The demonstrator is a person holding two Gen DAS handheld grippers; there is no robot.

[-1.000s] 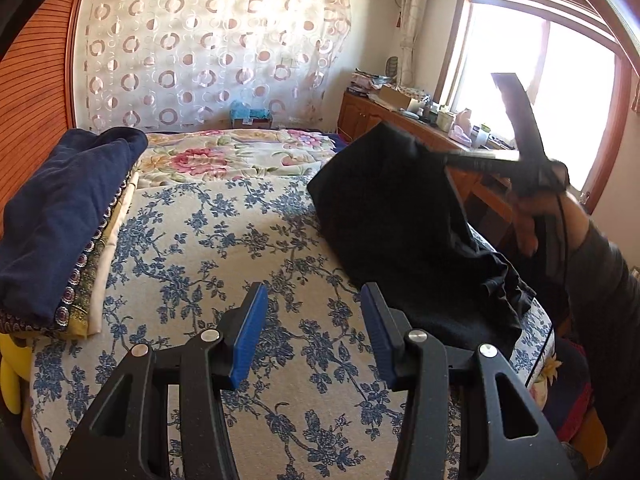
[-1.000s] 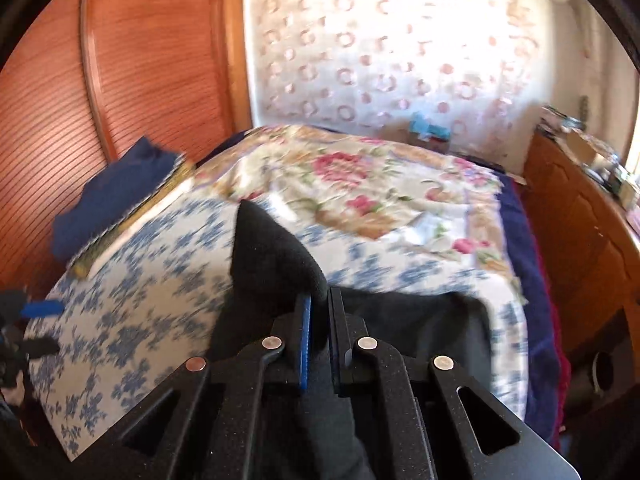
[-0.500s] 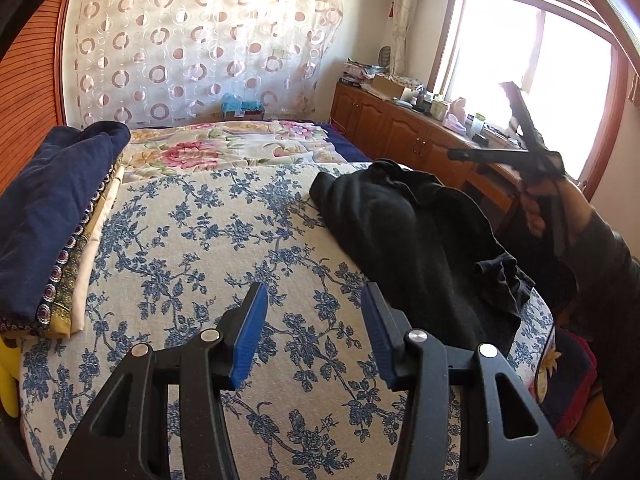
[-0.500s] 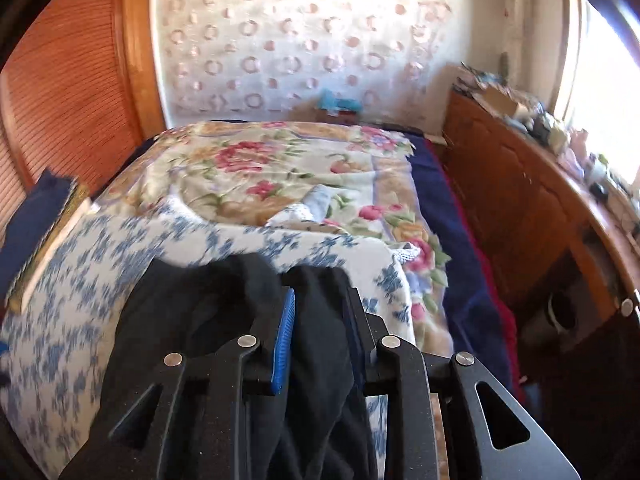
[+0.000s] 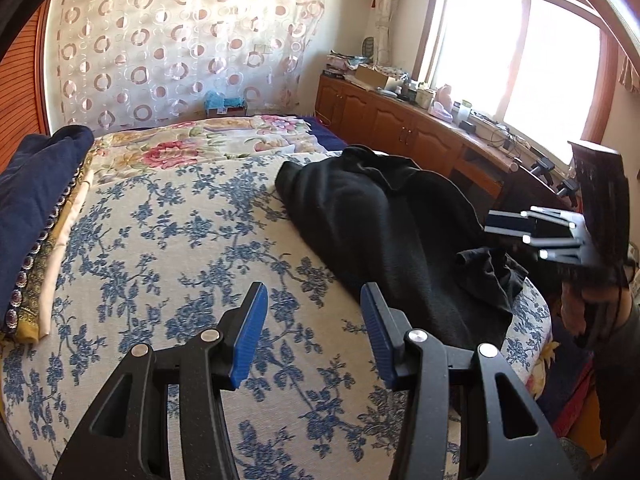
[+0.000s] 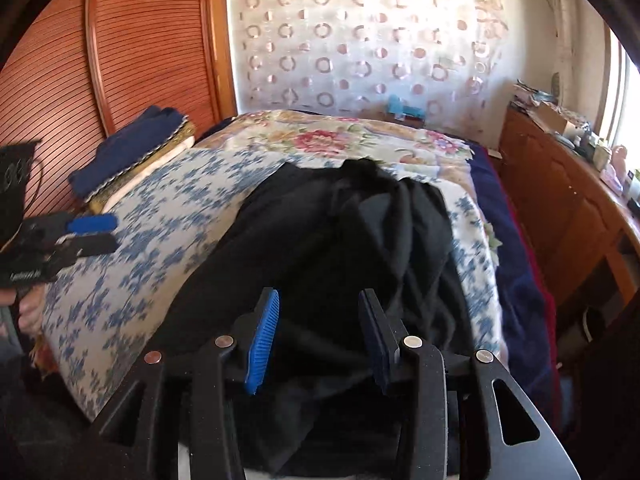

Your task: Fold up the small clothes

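One black garment [image 5: 384, 232] lies crumpled on the blue-flowered bedcover [image 5: 168, 240], toward its right side.
Both grippers hold nothing: the right gripper [image 6: 316, 332] hovers over the garment with fingers apart, and the left gripper [image 5: 314, 332] is spread wide above the bedcover.

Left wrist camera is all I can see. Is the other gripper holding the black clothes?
Observer: No. The right gripper is open with nothing between its pads. The black garment lies on the bed beneath it.
Operator: What's behind the folded blue pile?
Observer: A slatted wooden door stands right behind the folded navy pile.
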